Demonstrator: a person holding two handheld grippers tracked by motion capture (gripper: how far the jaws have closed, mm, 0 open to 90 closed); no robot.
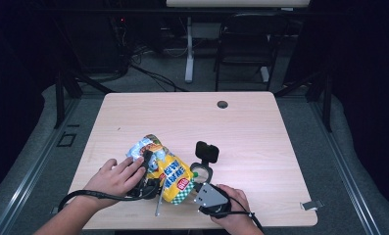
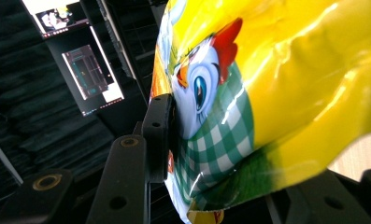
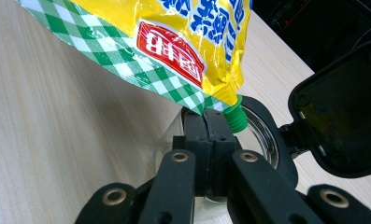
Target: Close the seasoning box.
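A yellow pouch (image 1: 166, 172) with a green check band and a cartoon chicken (image 2: 267, 93) is tilted above the table, its green spout (image 3: 236, 119) pointing down over the mouth of a glass jar (image 1: 202, 172). The jar's black lid (image 3: 342, 126) is flipped open and stands up behind the jar (image 3: 267, 135). My left gripper (image 2: 248, 177) is shut on the pouch, one pad (image 2: 160, 135) pressed into its side. My right gripper (image 3: 209, 130) is shut, its tips at the jar's near rim; whether they pinch anything there I cannot tell.
The wooden table (image 1: 251, 127) has a round cable hole (image 1: 223, 104) near its far edge. A small metal clip (image 1: 312, 204) lies at the front right corner. A black chair (image 1: 246, 44) and a desk leg stand behind the table.
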